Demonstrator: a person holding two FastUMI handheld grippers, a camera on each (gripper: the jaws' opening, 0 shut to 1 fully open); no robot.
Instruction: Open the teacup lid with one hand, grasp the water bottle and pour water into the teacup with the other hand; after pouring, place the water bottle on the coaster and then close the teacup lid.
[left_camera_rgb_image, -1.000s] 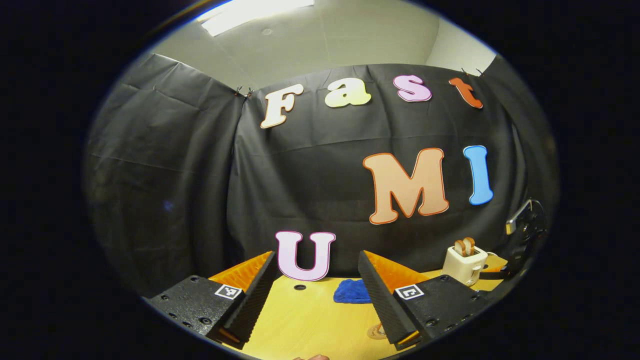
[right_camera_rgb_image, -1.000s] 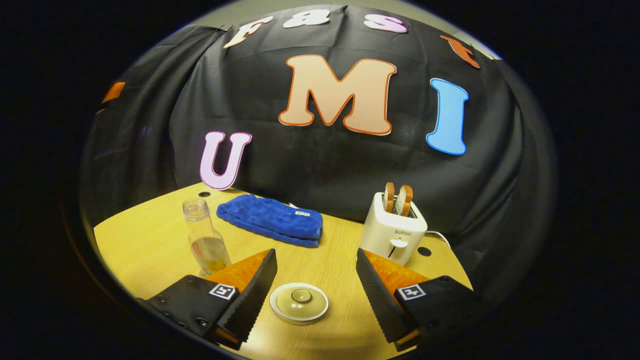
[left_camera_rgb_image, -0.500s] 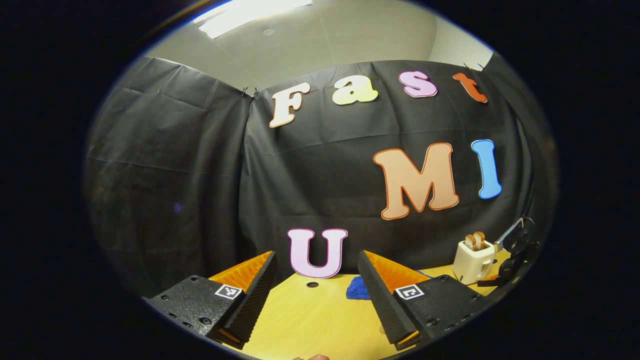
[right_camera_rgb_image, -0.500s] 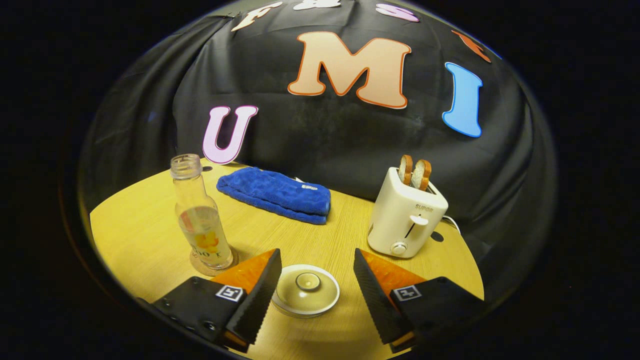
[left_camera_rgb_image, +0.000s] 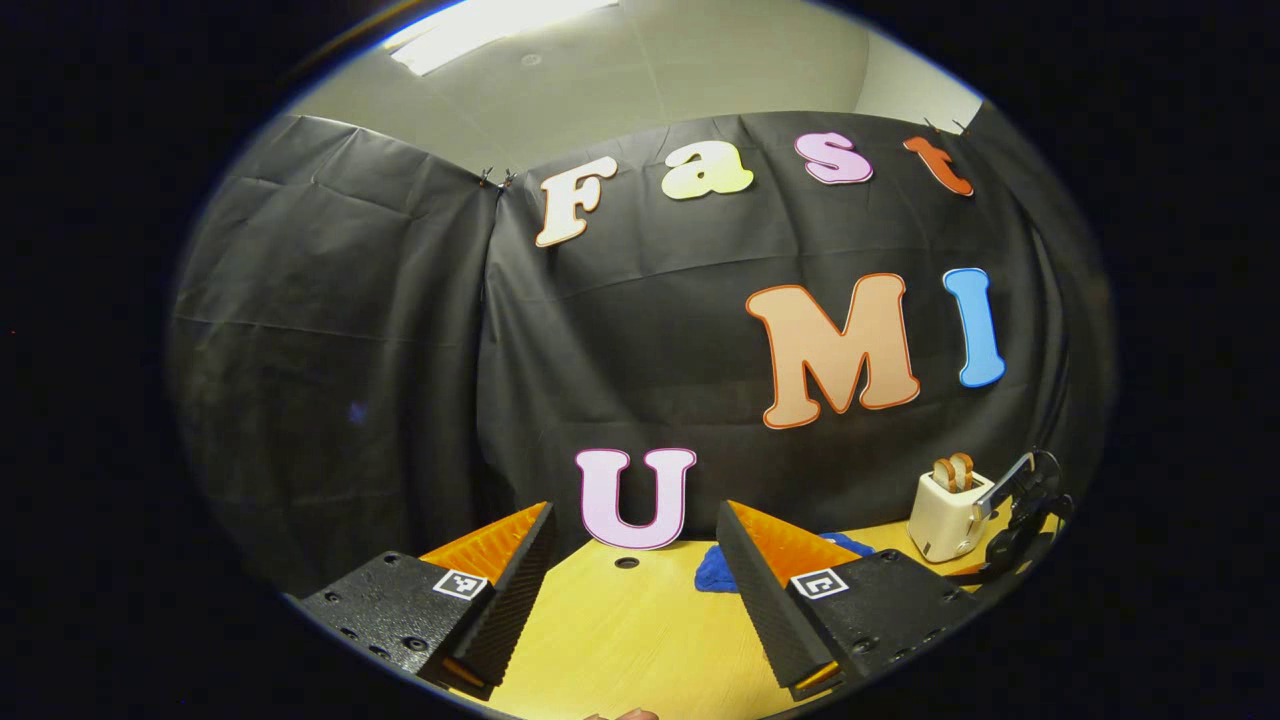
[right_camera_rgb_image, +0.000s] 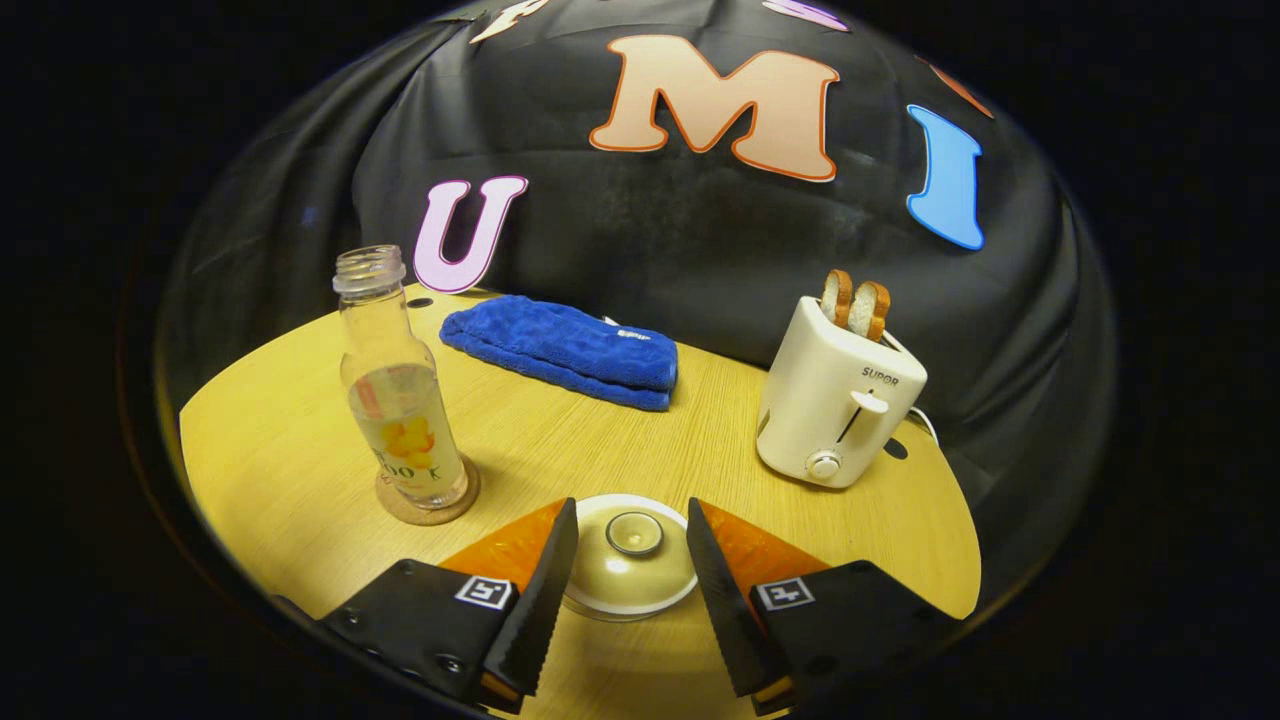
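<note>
A cream teacup lid (right_camera_rgb_image: 628, 570) with a round knob lies on the wooden table (right_camera_rgb_image: 300, 470), low in the right gripper view. My right gripper (right_camera_rgb_image: 630, 507) is open and narrowed, one finger on each side of the lid; I see no finger pressing on it. Whether a cup sits under the lid I cannot tell. The clear, uncapped water bottle (right_camera_rgb_image: 398, 390), partly filled, stands upright on a round coaster (right_camera_rgb_image: 428, 508) to the left. My left gripper (left_camera_rgb_image: 635, 512) hangs open over the table (left_camera_rgb_image: 620, 630), holding nothing.
A folded blue cloth (right_camera_rgb_image: 565, 350) lies at the back of the table. A white toaster (right_camera_rgb_image: 838, 400) with two bread slices stands at the right, its cord trailing behind. The left gripper view shows the cloth (left_camera_rgb_image: 715, 572), the toaster (left_camera_rgb_image: 945, 512) and the other gripper (left_camera_rgb_image: 1020, 505) far right.
My right gripper has come down and forward over the lid, and its fingers have narrowed around it. The left gripper has barely shifted and stays open.
</note>
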